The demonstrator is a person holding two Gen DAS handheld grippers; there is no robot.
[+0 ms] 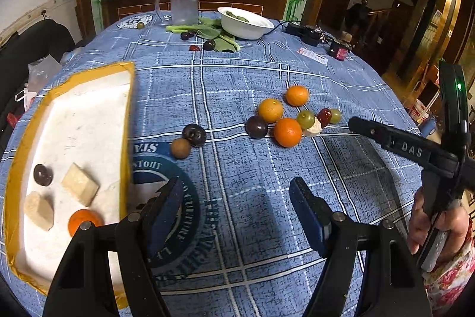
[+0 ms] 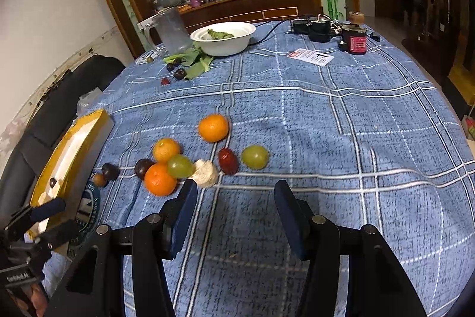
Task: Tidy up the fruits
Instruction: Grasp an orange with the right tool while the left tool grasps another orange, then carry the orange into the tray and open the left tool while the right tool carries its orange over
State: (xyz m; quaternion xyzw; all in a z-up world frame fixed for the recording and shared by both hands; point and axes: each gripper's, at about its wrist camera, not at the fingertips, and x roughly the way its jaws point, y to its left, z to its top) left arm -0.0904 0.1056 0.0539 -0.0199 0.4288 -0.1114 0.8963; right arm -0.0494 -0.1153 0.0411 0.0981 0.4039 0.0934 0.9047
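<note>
My left gripper [image 1: 237,192] hangs over the blue checked tablecloth [image 1: 252,73] with its jaws standing apart and nothing between them, just beside the right wall of the white tray [image 1: 77,121] with yellow-taped edges. In that tray I see a dark plum [image 1: 43,174], two pale blocks [image 1: 79,184] and an orange [image 1: 84,220] partly hidden behind the gripper frame. My right gripper [image 2: 236,193] is also spread with nothing between its fingers, hovering near the loose fruit on the cloth. That cluster holds three oranges [image 2: 160,178], two green fruits [image 2: 180,166], a red date [image 2: 228,161], a pale lump [image 2: 206,173] and a dark plum [image 2: 143,168], most of them touching. A little apart, nearer the tray, lie another dark plum [image 2: 110,170] and a small brown fruit [image 2: 99,179]. At the far end of the table stand a white bowl [image 2: 224,39] and a glass mug [image 2: 173,30].
</note>
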